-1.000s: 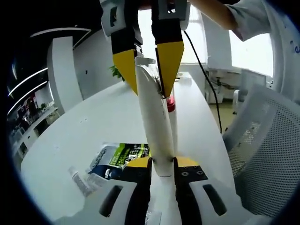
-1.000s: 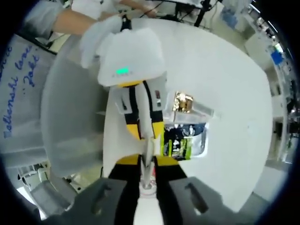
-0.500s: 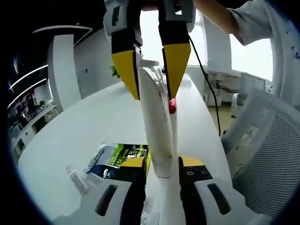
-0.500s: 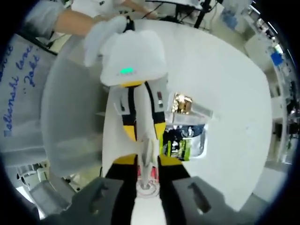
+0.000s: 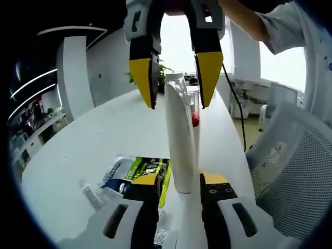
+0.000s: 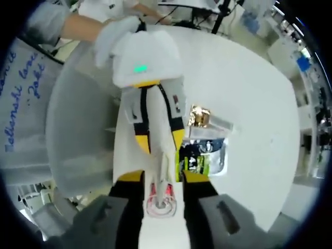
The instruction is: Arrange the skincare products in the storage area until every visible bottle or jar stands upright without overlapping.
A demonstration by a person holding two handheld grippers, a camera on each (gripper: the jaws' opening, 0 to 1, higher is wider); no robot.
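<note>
A tall white tube [image 5: 179,145] stands upright on the white table [image 5: 104,140], cap end down. My left gripper [image 5: 179,181] is open, its yellow pads a little apart from the tube's base on either side. My right gripper [image 5: 176,104] hangs from above, open, with its fingers flanking the tube's crimped top without touching. Just behind the tube stands a clear bottle with a red band [image 5: 195,118]. In the right gripper view, the tube [image 6: 162,163] and the bottle [image 6: 158,202] sit between my right gripper's [image 6: 162,176] pads, and the left gripper [image 6: 160,148] reaches in from above.
A green and black sachet [image 5: 142,170] lies flat left of the tube, with small clear sample tubes [image 5: 91,194] beside it. A gold-wrapped item [image 6: 199,115] lies further along. A mesh chair [image 5: 295,171] stands at the table's right edge. A person's gloved hand [image 6: 111,36] holds the left gripper.
Both grippers have opened and let go of the white tube. The tube has gone from leaning to standing straight on the table.
</note>
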